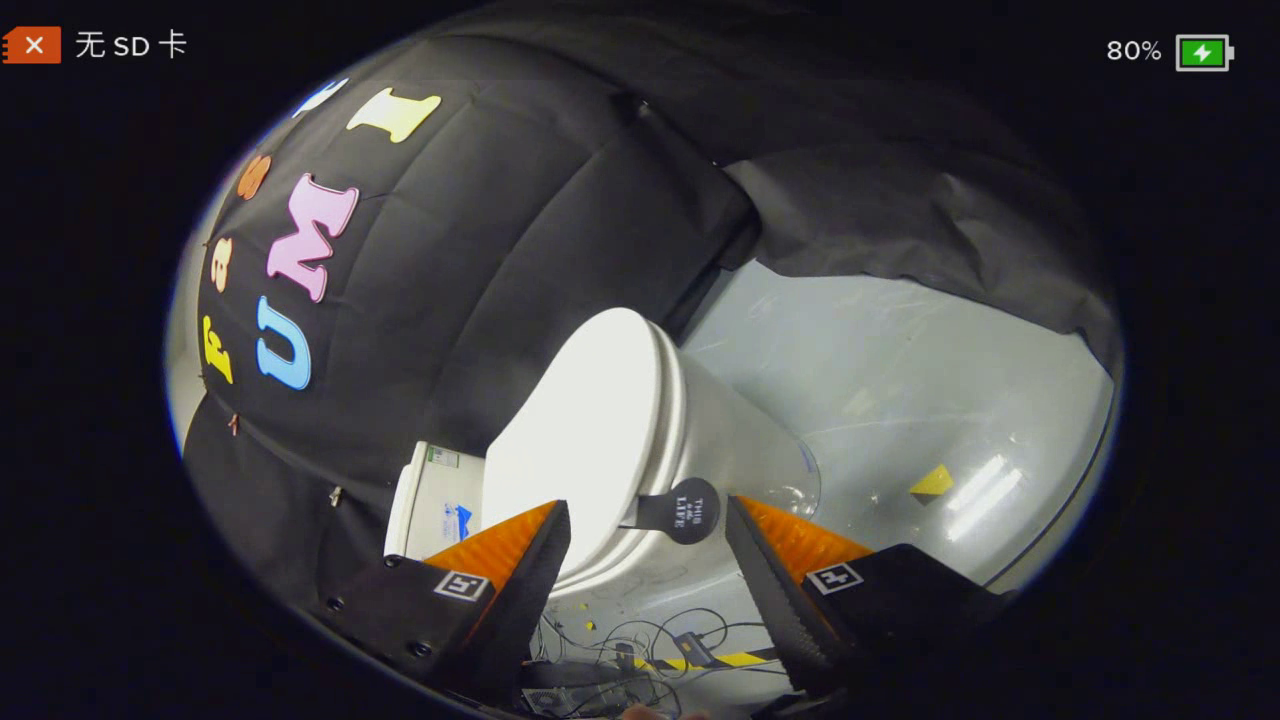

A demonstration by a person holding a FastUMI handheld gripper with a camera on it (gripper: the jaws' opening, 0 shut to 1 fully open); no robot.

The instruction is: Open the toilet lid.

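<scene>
A white toilet (pixel 720 440) stands ahead of me, seen rolled on its side in the tilted view. Its white lid (pixel 590 430) lies shut against the seat. A dark round tab (pixel 685 510) sticks out from the lid's front edge and sits between my fingertips, slightly beyond them. My gripper (pixel 650 530) is open, its two fingers spread wide on either side of the tab and touching nothing. The white tank (pixel 425 500) shows behind the lid, beside one finger.
Grey glossy floor (pixel 900 380) spreads beyond the toilet, with a yellow tape mark (pixel 932 482). Black cloth walls (pixel 480 250) close in behind the toilet. Loose cables (pixel 640 640) and a yellow-black striped strip (pixel 715 660) lie on the floor below my fingers.
</scene>
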